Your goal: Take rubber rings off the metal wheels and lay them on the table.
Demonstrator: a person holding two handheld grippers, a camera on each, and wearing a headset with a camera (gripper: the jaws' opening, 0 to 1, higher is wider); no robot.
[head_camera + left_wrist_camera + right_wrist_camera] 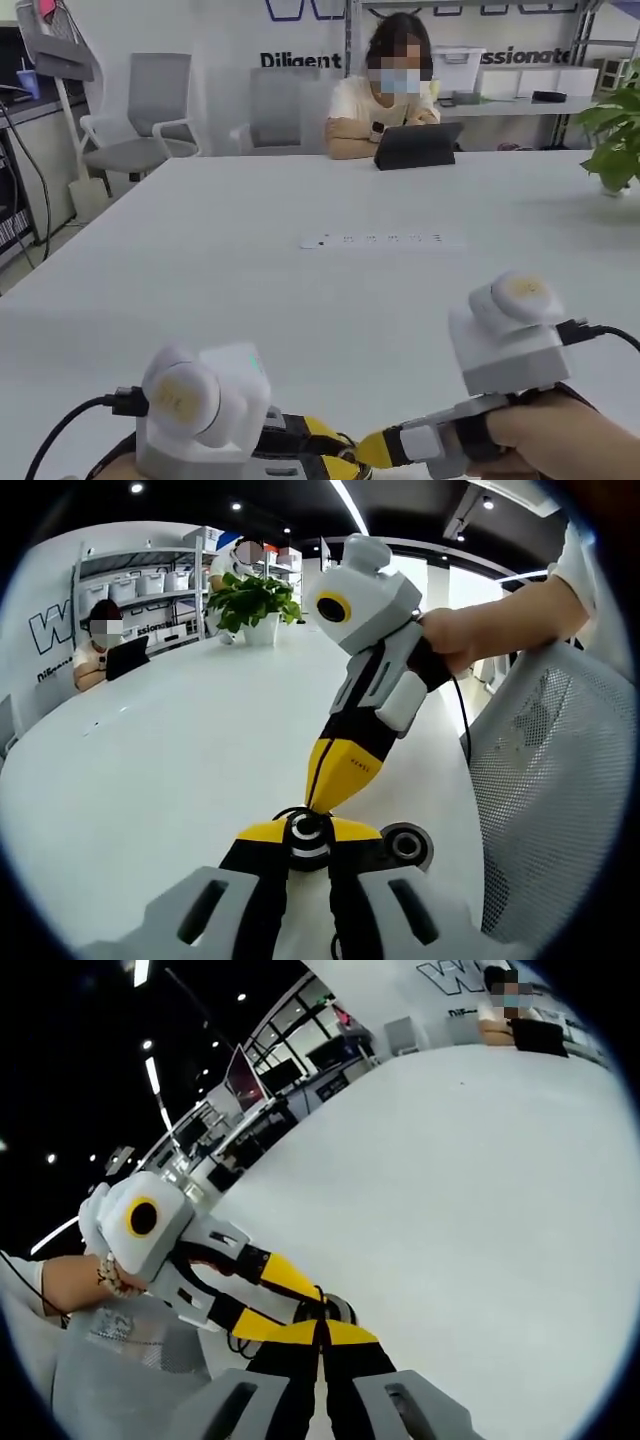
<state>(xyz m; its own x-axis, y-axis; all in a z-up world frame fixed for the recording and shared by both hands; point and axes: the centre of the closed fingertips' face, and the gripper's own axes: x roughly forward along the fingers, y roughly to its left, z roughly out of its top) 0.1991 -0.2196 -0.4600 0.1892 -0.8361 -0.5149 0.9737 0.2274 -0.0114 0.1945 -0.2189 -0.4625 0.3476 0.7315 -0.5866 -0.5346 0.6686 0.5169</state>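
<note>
A small metal wheel with a black rubber ring sits between the yellow jaws of my left gripper, which is shut on it. My right gripper comes in from above and meets that wheel with its jaws together, pinching the thin rubber ring at the wheel's edge. A second metal wheel lies just right of the first. In the right gripper view my right gripper points at the left gripper and a wheel. In the head view the left gripper and right gripper meet at the bottom edge.
The white table stretches far ahead, with a row of sockets in its middle. A person sits at the far side behind a dark laptop. A potted plant stands at the right. A mesh chair is close by.
</note>
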